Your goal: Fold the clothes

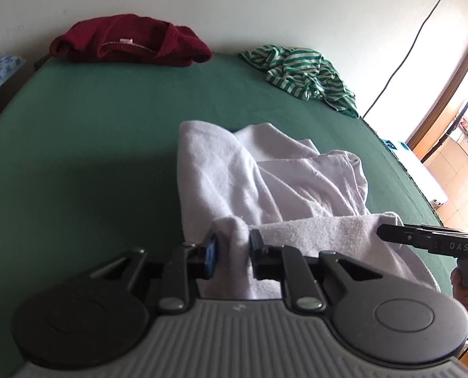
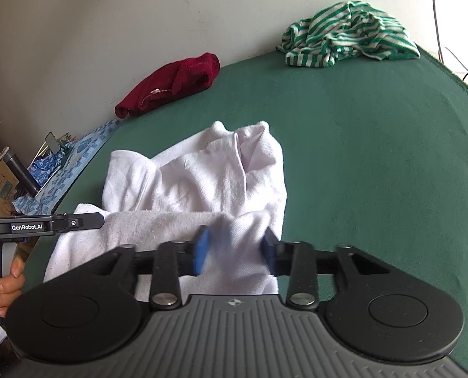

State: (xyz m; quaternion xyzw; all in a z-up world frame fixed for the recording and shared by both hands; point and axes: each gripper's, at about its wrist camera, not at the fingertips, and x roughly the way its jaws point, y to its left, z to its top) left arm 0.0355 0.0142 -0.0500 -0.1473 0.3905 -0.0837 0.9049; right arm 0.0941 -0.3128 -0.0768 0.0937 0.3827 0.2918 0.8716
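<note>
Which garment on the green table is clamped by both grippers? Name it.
The white fleecy garment, nearest the camera, pinched by the left gripper and right gripper. The dark red sweater and green-striped shirt lie untouched.

A plain off-white wall (image 1: 234, 6) is seen behind a surface covered in dark green fabric (image 1: 107, 126). A dark cable (image 1: 404, 60) is run down the wall at the right. Strong daylight is admitted beside a brown wooden frame (image 1: 448, 94). A blue patterned cloth (image 2: 76, 157) and cluttered boxes (image 2: 0, 173) are noted at the left.
</note>
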